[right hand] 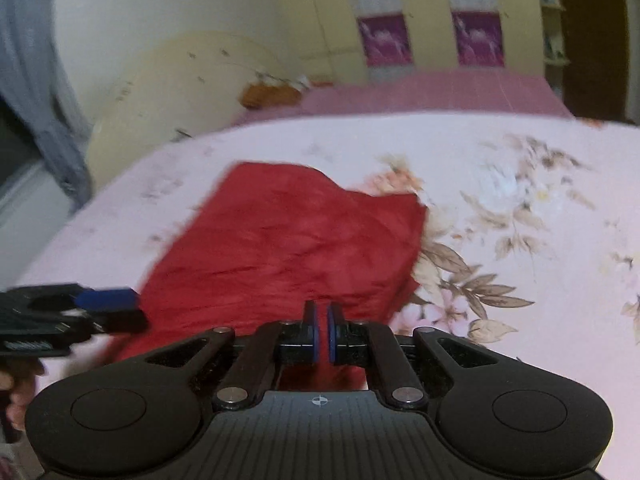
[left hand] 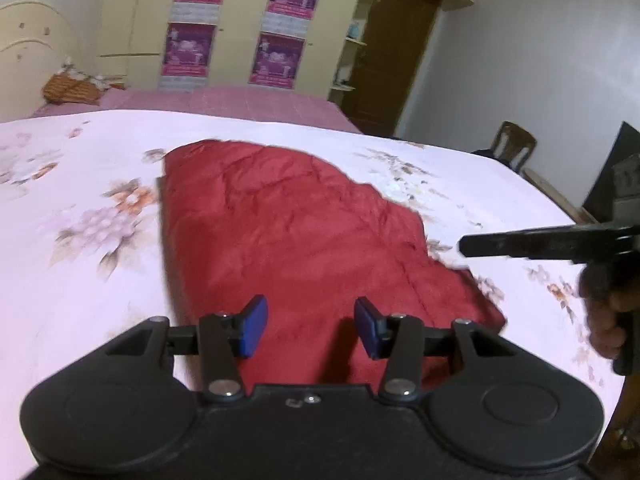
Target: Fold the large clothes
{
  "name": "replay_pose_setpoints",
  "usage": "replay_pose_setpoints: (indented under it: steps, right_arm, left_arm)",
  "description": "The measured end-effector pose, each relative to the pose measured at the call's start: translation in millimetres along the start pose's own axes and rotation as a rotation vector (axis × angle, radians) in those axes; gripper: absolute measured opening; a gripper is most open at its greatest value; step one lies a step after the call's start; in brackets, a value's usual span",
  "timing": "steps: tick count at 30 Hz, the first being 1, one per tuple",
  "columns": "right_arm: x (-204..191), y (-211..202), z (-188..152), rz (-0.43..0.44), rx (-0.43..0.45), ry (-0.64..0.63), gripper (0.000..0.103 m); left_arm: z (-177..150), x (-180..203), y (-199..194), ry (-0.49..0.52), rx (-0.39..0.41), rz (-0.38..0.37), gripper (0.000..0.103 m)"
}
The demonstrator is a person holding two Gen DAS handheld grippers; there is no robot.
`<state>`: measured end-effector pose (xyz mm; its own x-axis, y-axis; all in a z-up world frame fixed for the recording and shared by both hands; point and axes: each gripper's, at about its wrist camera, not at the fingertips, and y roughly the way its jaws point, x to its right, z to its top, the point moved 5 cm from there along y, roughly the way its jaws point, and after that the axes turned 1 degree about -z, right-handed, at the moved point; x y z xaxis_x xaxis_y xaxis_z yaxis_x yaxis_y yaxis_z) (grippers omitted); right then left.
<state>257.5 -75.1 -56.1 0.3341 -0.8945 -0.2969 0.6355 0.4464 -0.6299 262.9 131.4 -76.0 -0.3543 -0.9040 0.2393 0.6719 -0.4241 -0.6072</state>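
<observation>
A red garment point(left hand: 288, 216) lies folded and flattened on the floral bedsheet point(left hand: 80, 184); it also shows in the right wrist view point(right hand: 304, 240). My left gripper point(left hand: 310, 326) is open and empty, its blue pads point(left hand: 252, 326) hovering over the garment's near end. My right gripper point(right hand: 321, 332) is shut with nothing between its pads, just above the garment's near edge. In the left wrist view the right gripper point(left hand: 464, 245) comes in from the right, beside the garment. In the right wrist view the left gripper point(right hand: 116, 308) shows at the left edge.
The pale floral sheet point(right hand: 520, 208) covers the near bed. Behind it lie a pink bed point(left hand: 224, 102) with an orange pillow point(left hand: 72, 90), a cream headboard point(right hand: 168, 92), a wardrobe with purple posters point(left hand: 188, 52), a brown door point(left hand: 392, 52) and a wooden chair point(left hand: 514, 144).
</observation>
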Motion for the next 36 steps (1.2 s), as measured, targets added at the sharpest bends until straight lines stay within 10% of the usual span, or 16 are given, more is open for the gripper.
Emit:
replay_pose_setpoints:
  steps: [19,36]
  right_arm:
    - [1.2,37.5,-74.4,-0.083,-0.187,-0.048,0.006]
    - [-3.9,-8.6,-63.6,-0.067,-0.116,-0.01,0.006]
  left_arm:
    - [-39.0,5.8,13.2,-0.027,-0.019,0.09,0.041]
    - [-38.1,21.2,-7.3,-0.017,-0.017,0.141,0.041]
